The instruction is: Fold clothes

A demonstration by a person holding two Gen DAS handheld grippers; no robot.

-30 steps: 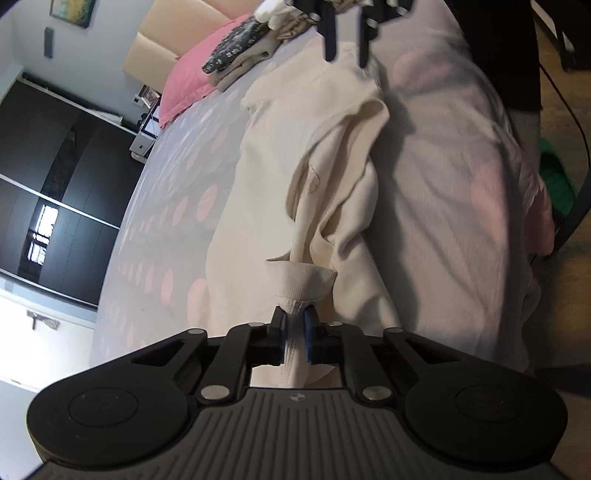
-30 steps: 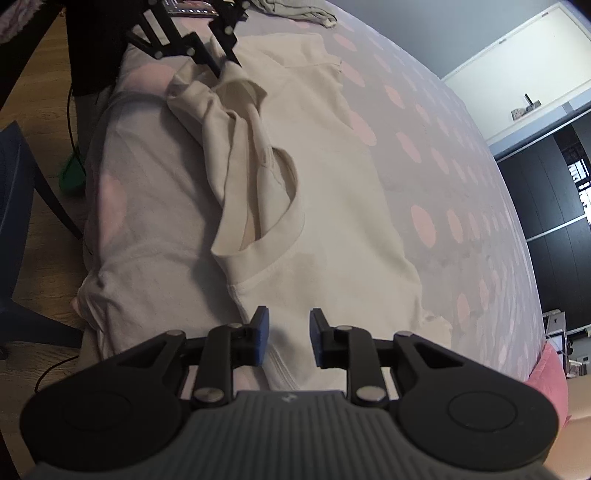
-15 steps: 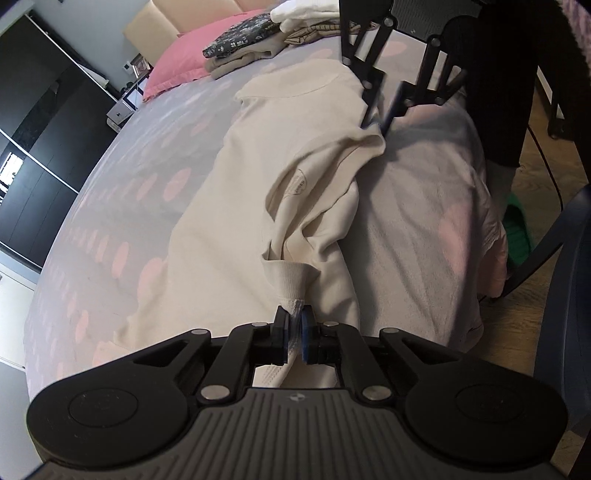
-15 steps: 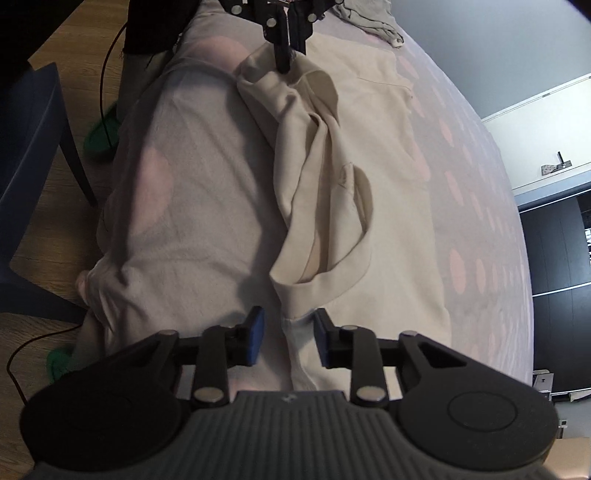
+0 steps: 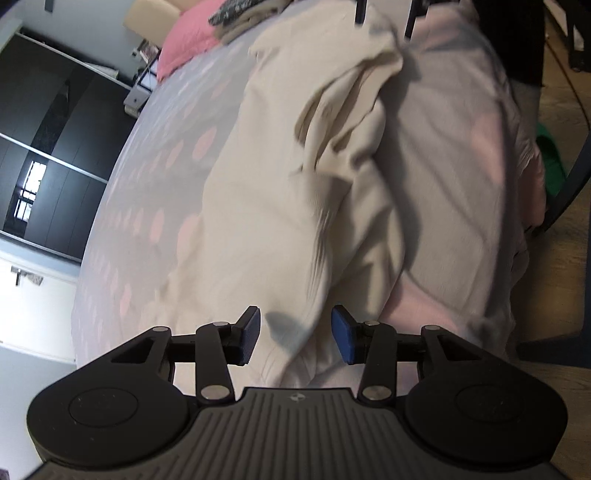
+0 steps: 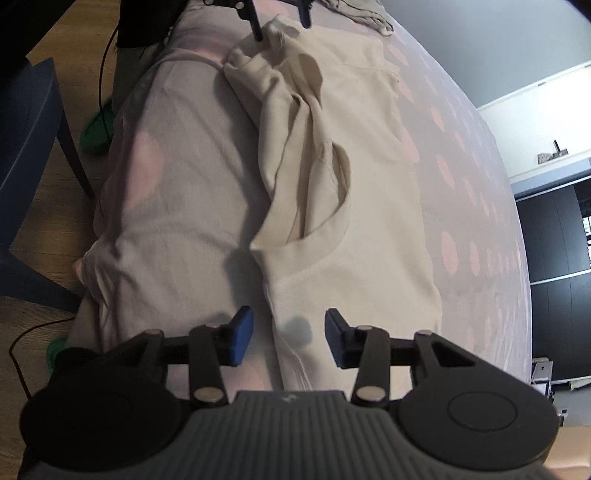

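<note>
The left gripper (image 5: 295, 338) has its blue pads apart and the jaws are opening; cream cloth lies below the gap at lower centre, but neither pad presses on it. The right gripper (image 6: 289, 339) is the same — jaws opening, pads clear, the shirt's long folded edge running up the frame between them. The shirt (image 6: 354, 206) lies flat on the bed (image 6: 177, 206), filling the middle of both views, with one side turned in over the body so that a bunched sleeve (image 6: 295, 122) makes a ridge from upper centre down to mid-frame. I judge that a side fold has just been laid and let go, each gripper at one end of it. The next move likely calls for smoothing that twisted sleeve or reaching across to the other long edge, pinching it at both ends and carrying it over evenly so the fold line stays straight. As for edges, the bed's side drops off close by: at the left of the right view, where a chair (image 6: 33, 155) and bare floor show, and at the right of the left view. Open room lies the other way, over the spotted cover, with a pink pillow (image 5: 188, 44) and stacked clothes (image 5: 240, 16) well apart at the upper left of the left view.
</note>
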